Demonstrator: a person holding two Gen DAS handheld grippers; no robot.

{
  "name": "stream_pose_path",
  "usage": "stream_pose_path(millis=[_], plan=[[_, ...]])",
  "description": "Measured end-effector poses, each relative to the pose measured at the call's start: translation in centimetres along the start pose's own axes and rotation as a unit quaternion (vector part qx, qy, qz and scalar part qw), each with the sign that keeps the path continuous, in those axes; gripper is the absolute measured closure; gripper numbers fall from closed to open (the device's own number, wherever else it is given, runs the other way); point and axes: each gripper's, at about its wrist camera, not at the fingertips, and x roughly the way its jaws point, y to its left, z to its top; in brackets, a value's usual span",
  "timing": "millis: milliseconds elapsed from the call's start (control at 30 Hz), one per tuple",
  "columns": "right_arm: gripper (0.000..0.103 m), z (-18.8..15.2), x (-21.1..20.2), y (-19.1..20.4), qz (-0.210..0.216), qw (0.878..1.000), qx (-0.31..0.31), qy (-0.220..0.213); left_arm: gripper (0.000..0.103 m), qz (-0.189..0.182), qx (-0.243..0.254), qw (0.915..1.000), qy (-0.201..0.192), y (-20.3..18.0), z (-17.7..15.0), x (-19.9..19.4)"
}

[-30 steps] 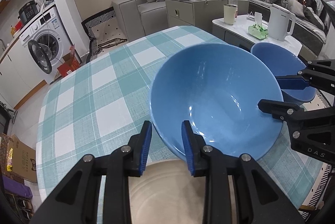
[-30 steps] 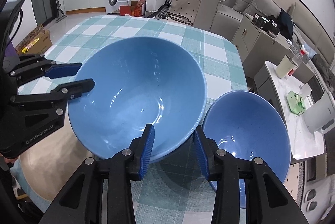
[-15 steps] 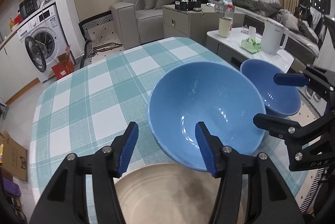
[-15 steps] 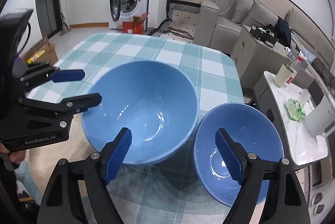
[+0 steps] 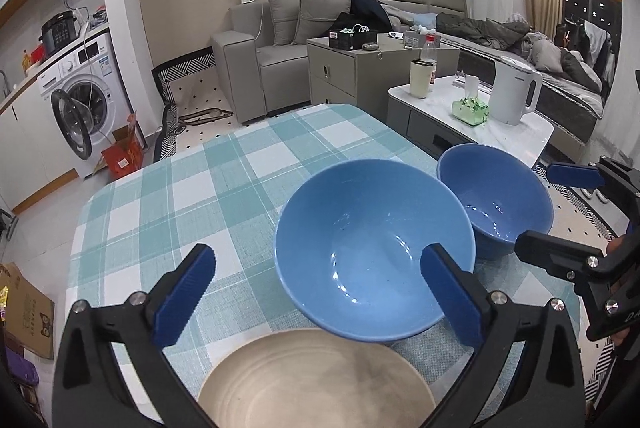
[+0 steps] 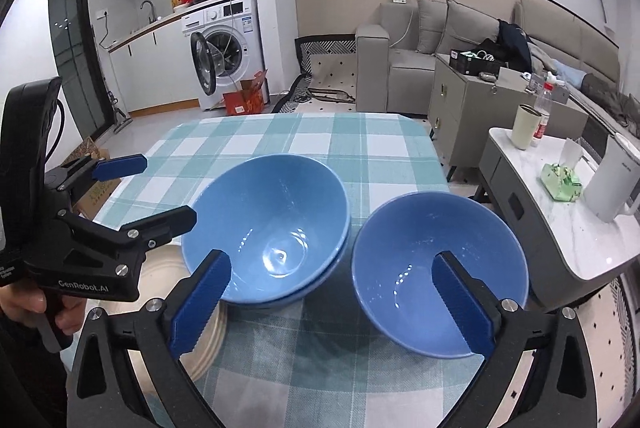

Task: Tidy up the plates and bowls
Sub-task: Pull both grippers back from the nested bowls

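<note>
A large light-blue bowl (image 5: 372,248) (image 6: 272,220) stands on the checked tablecloth (image 5: 180,208), and in the right wrist view it seems nested in a second blue bowl. A smaller, darker blue bowl (image 5: 496,196) (image 6: 440,268) stands just right of it. A beige plate (image 5: 316,380) (image 6: 160,280) lies at the table's near edge. My left gripper (image 5: 316,268) (image 6: 156,192) hovers over the big bowl's near-left rim, its jaws opening wide, its pads touching nothing. My right gripper (image 6: 331,264) (image 5: 560,212) hovers between the two bowls, jaws likewise opening, nothing gripped.
A white side table (image 6: 560,228) to the right carries a kettle (image 5: 514,92), a cup, a bottle and a green tissue pack. Beyond the table stand a grey cabinet (image 5: 352,76), a sofa and a washing machine (image 5: 80,100). A cardboard box sits on the floor at left.
Both grippers were shut on the large blue bowl's rim; they have opened wide, let it go, and drawn back and up. The bowl now rests on the table.
</note>
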Motion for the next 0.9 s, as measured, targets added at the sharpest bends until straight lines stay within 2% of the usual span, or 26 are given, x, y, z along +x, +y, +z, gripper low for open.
stream_pose_path(millis=[400, 500, 900], plan=[[0.001, -2.0, -1.5, -3.3, -0.004, 0.999, 0.045, -0.003, 0.0, -0.011, 0.006, 0.9999, -0.007, -1.5, 0.8, -0.3], [0.001, -2.0, -1.8, -3.8, -0.017, 0.999, 0.047, -0.006, 0.0, -0.016, 0.005, 0.9998, -0.009, -1.9, 1.2, -0.2], [0.001, -2.4, -2.4, -6.5, -0.024, 0.996, 0.08, -0.005, 0.0, -0.031, 0.025, 0.9992, -0.003, -4.4, 2.1, 0.3]])
